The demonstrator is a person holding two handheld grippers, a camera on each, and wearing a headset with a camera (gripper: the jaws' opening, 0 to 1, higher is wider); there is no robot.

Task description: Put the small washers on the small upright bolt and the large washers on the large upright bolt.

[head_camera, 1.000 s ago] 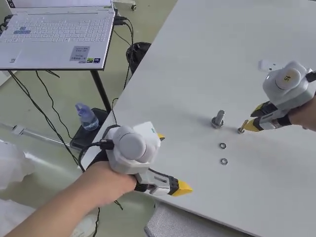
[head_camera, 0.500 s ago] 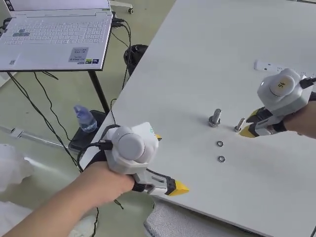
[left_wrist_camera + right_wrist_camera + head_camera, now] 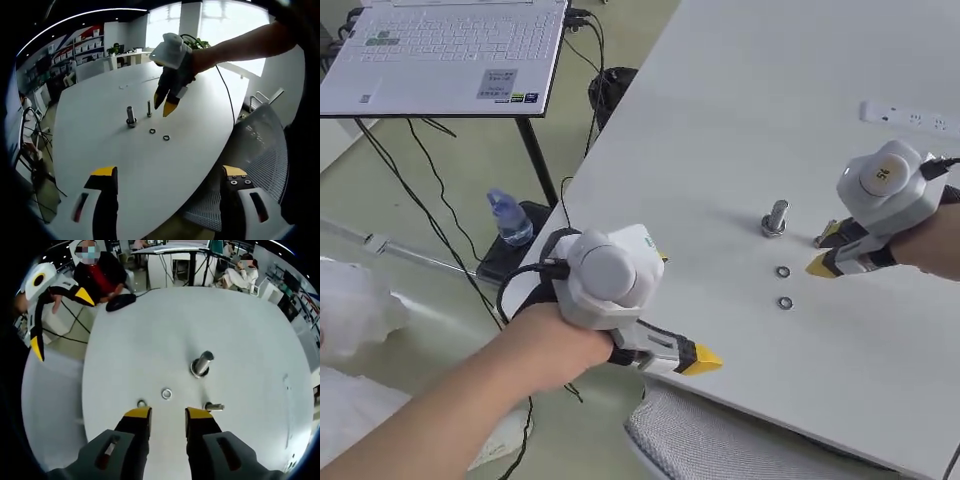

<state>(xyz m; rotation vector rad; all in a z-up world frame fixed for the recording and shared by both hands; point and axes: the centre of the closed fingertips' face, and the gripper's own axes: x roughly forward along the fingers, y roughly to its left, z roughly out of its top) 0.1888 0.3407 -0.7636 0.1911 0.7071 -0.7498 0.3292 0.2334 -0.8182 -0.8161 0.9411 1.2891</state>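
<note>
Right gripper (image 3: 167, 415) hovers beside the small bolt (image 3: 214, 406), jaws barely parted, empty. Left gripper (image 3: 168, 172) gapes wide, holding nothing.

Smooth matt white tabletop (image 3: 720, 150); the large bolt (image 3: 775, 218) and washers (image 3: 783, 272) gleam like bare metal; the chair (image 3: 720, 445) seat seems grey woven mesh cloth

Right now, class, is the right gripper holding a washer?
No, the right gripper is open and empty; two washers lie on the table.
</note>
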